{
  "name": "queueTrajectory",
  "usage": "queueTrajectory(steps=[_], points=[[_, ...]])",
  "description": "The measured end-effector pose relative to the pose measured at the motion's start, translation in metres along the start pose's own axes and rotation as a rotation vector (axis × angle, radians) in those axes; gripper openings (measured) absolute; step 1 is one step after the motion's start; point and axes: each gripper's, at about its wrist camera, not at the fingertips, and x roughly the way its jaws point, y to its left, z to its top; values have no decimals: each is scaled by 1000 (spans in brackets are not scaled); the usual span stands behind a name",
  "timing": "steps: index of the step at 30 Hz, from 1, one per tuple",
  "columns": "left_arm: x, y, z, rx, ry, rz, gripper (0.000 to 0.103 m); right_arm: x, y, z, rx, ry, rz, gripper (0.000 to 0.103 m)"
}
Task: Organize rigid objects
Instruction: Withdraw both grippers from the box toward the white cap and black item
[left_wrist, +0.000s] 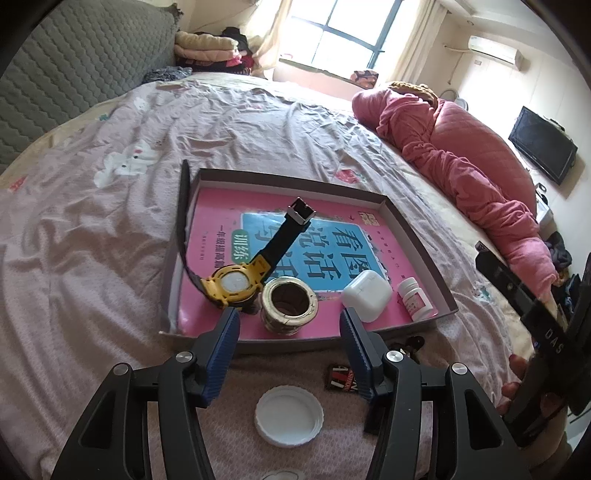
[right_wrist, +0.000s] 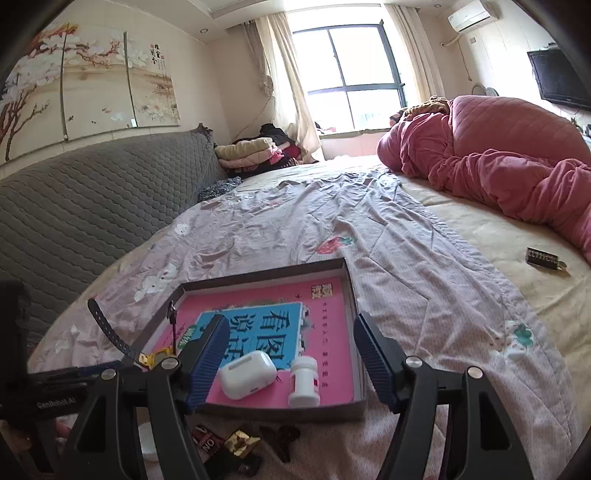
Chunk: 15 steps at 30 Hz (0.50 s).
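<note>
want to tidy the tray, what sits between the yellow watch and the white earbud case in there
In the left wrist view a gold-rimmed roll of tape stands between the yellow watch and the white earbud case, touching the watch, a bare gap before the case.

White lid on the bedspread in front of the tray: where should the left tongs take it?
Grip the white lid across its ribbed rim, coming straight down from above. It lies flat, open side up, directly below the open left tongs, so the edge is likely the only part the pads can pinch; the soft bedspread may let them sink beside it.
</note>
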Motion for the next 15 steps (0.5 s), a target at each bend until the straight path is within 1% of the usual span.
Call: queueTrajectory(steps=[1, 5, 9, 13, 15], points=[[-2, 1, -1, -2, -2, 0, 58, -2, 2, -2, -4, -1, -10, 69], [-7, 2, -7, 1, -4, 7, 58, -8, 9, -11, -7, 12, -6, 69], [-10, 1, -13, 3, -1, 9, 58, -12, 19, -18, -38, 23, -16, 69], [-13, 0, -16, 7, 0, 13, 63, -16, 24, -22, -44, 33, -9, 69], [-15, -1, -17, 10, -1, 16, 64, -19, 26, -25, -43, 40, -6, 69]])
